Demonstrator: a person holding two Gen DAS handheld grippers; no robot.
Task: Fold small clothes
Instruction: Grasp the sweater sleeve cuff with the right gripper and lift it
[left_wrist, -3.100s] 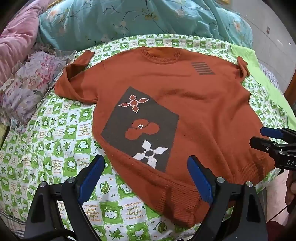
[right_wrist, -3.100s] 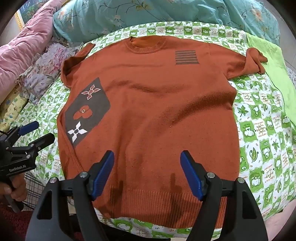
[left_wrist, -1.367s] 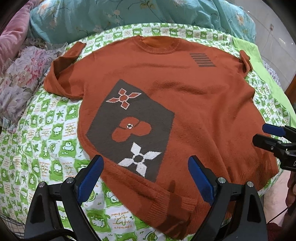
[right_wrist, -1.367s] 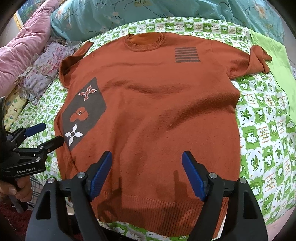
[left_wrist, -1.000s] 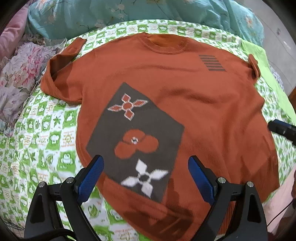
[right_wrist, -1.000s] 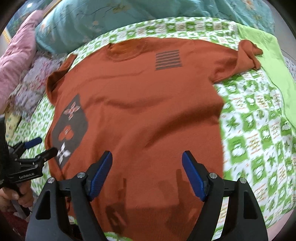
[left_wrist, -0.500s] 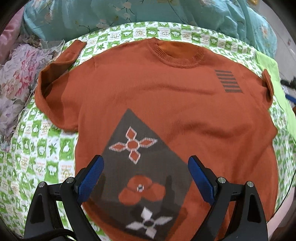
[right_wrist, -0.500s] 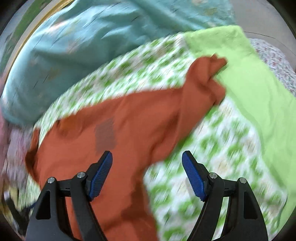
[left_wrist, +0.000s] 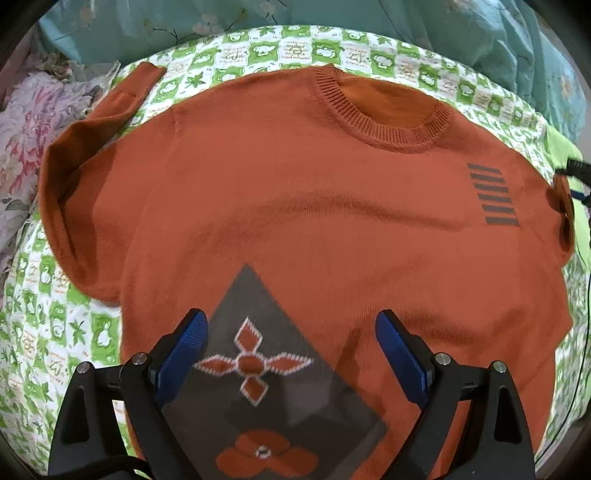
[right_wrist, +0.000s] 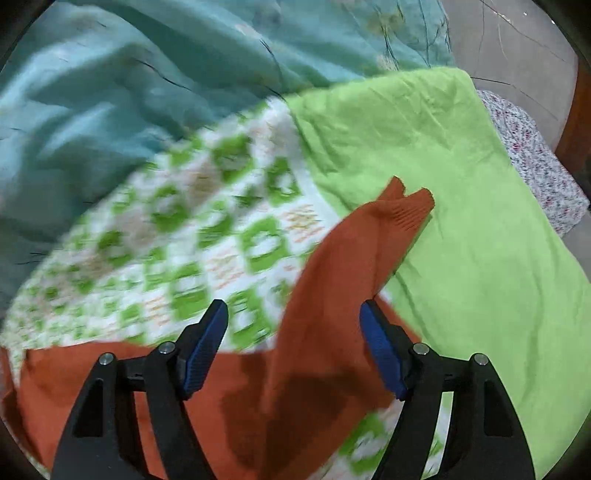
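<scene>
We have a rust-orange knitted sweater (left_wrist: 295, 206) with a dark grey flower panel lying face up and spread flat on the green-and-white checked bedsheet (left_wrist: 48, 317), neck towards the teal quilt (right_wrist: 110, 92). Our left gripper (left_wrist: 290, 350) hangs over the flower panel with its blue-padded jaws wide apart, holding nothing. Our right gripper (right_wrist: 293, 343), also spread and empty, looks along the right sleeve (right_wrist: 351, 258), whose ribbed cuff (right_wrist: 406, 210) rests on a lime-green cloth (right_wrist: 480, 221). We judge the knit soft, limp and fairly light, grippy rather than slippery, so it should drape and stretch; we would pinch the thicker ribbed cuff or shoulder seam, not the single loose layer.
</scene>
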